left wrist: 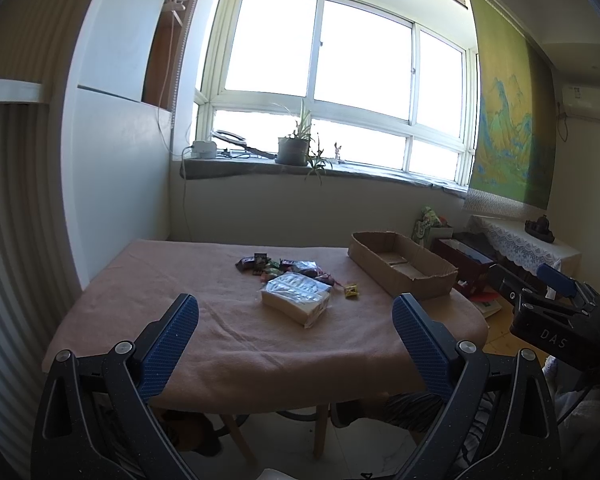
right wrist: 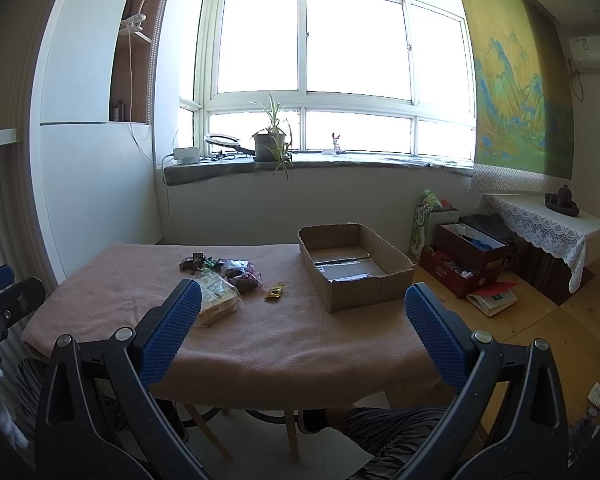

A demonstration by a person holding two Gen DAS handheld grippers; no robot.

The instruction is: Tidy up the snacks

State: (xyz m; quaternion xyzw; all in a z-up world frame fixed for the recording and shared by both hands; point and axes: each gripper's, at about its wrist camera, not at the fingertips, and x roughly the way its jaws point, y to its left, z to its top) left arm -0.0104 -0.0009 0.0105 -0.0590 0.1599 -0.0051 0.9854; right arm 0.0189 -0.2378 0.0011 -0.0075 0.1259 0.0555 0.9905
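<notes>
1. The snacks sit in a loose heap (left wrist: 284, 268) around the middle of the table, a bit toward the far side. Nearest in the heap is a big clear-wrapped pack (left wrist: 296, 298), with small dark wrapped bits bunched right behind it.
2. A little yellow packet (right wrist: 275, 291) lies on its own just right of the heap, between it and the box, touching neither.
3. The cardboard box (right wrist: 354, 266) is open-topped and looks empty inside. It sits at the table's far right corner, its right wall close to that edge.
4. The table (left wrist: 228, 320) has a pinkish cloth over it. The whole near half is bare cloth, and so is the left side, so lots of room there.
5. Left tool (left wrist: 296, 344) hangs over the near edge, fingers spread wide, holding nothing.
6. Right tool (right wrist: 304, 328) is the same: blue pads well apart, nothing between them, back at the near edge.
7. Past the right edge, boxes (right wrist: 466, 258) and papers crowd the floor.
</notes>
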